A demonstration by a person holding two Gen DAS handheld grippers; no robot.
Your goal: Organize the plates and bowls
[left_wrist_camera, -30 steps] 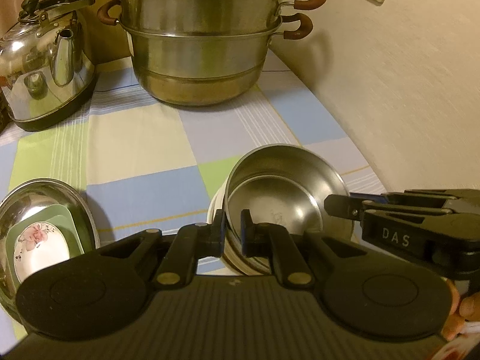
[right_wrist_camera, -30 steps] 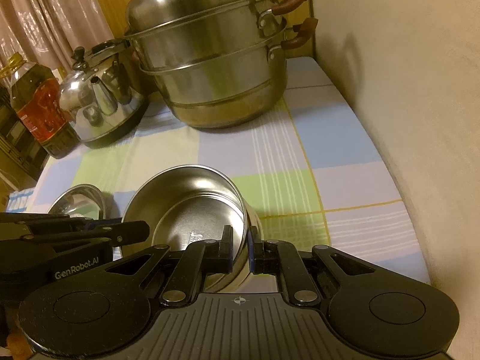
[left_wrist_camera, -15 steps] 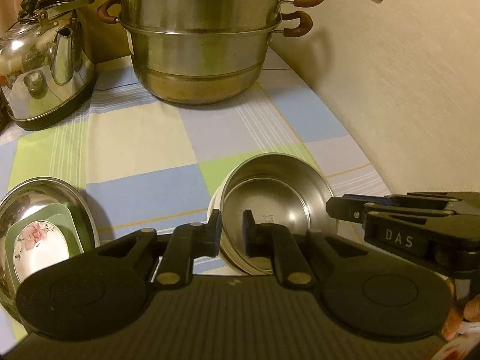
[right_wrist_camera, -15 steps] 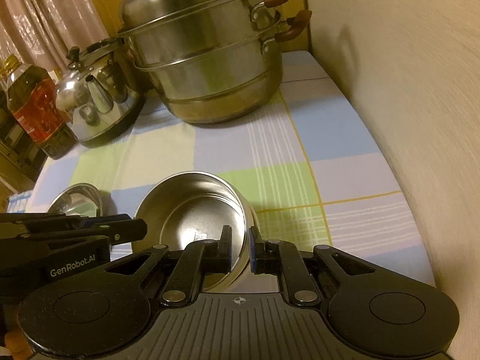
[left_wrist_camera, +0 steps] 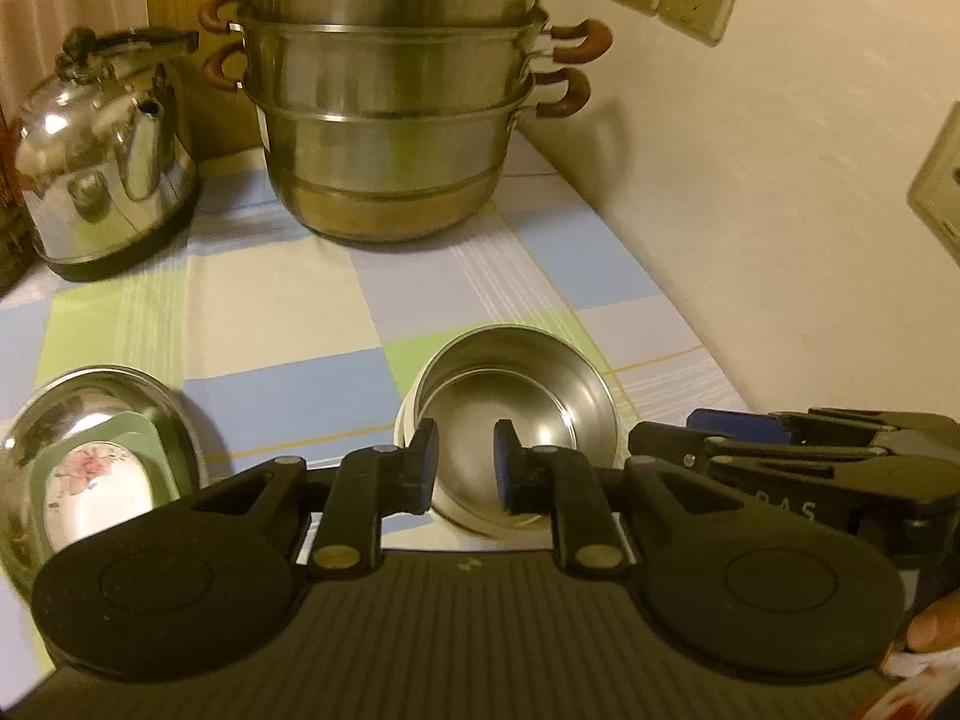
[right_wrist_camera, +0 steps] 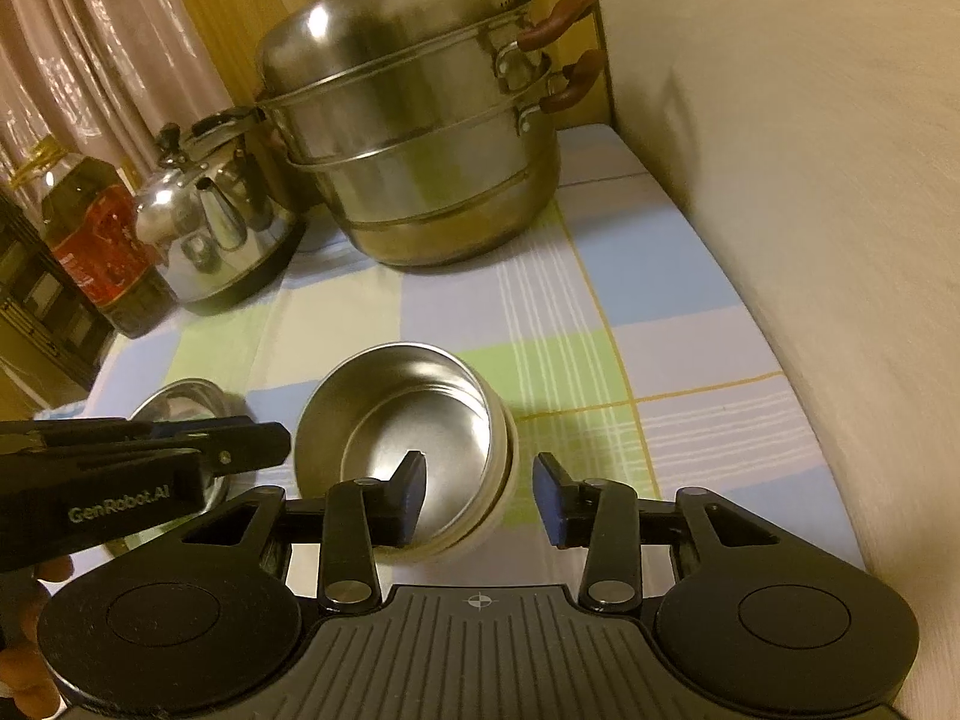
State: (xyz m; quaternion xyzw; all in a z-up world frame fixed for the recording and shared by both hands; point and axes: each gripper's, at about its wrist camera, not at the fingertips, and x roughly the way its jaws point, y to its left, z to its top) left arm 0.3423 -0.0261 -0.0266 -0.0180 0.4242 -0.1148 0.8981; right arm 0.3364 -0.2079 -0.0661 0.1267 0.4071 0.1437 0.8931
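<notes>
Both hand-held grippers backed off, steel bowl [left_wrist_camera: 519, 420] mouth-up

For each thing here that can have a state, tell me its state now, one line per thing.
left gripper: jaws opening, holding nothing
right gripper: jaws opening, holding nothing
steel bowl: upright, empty, nested in white bowl
steamer pot: lid on
kettle: lid closed
flowered plate: stacked in steel dish
</notes>
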